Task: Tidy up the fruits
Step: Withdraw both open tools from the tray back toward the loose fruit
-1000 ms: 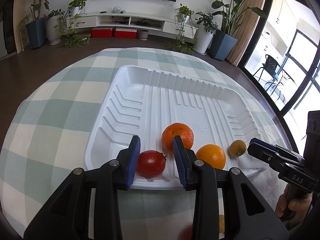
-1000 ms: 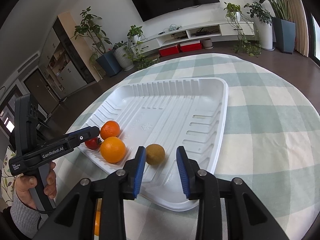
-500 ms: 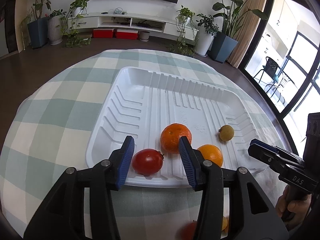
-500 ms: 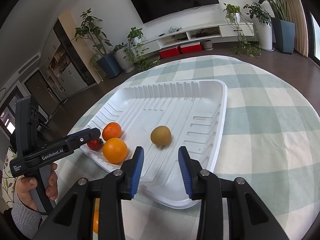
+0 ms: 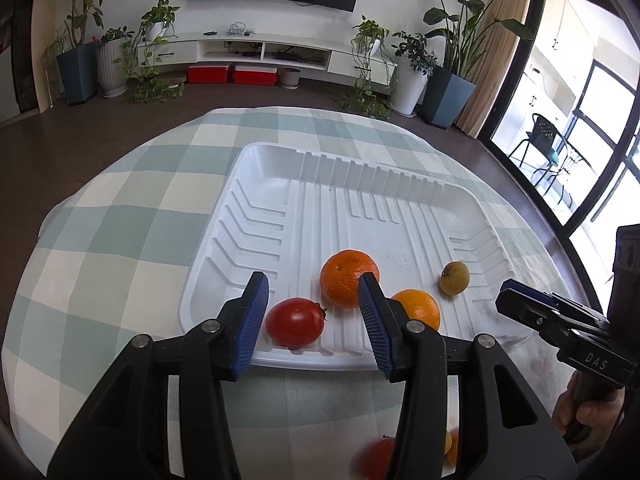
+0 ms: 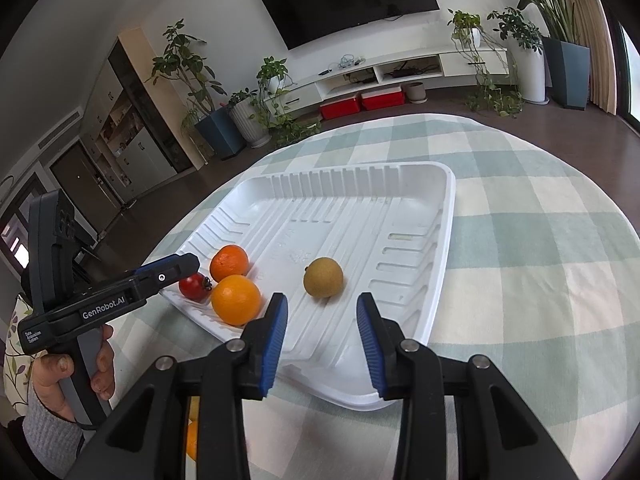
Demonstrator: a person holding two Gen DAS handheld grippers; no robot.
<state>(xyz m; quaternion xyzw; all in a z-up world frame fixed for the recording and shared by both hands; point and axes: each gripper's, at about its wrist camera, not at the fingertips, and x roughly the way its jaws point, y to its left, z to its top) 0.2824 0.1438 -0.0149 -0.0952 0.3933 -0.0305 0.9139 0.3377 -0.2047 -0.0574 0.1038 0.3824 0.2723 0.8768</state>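
Note:
A white ribbed tray (image 5: 320, 176) (image 6: 444, 208) lies on the checked tablecloth. In it are a red tomato (image 5: 295, 322) (image 6: 195, 286), a dimpled orange (image 5: 348, 278) (image 6: 229, 263), a smooth orange (image 5: 418, 308) (image 6: 236, 299) and a brown kiwi (image 5: 454, 278) (image 6: 323, 277). My left gripper (image 5: 312, 324) is open and empty above the tray's near edge, over the tomato. My right gripper (image 6: 322, 334) is open and empty, just short of the kiwi.
More fruit, red (image 5: 376, 458) and orange (image 6: 192, 438), lies on the cloth close under the grippers, mostly hidden. The round table (image 5: 120, 240) drops off to dark floor all around. Plants and a TV shelf stand far behind.
Both grippers have opened wider and drawn back from the tray. The kiwi has rolled away from the right gripper toward the tray's middle.

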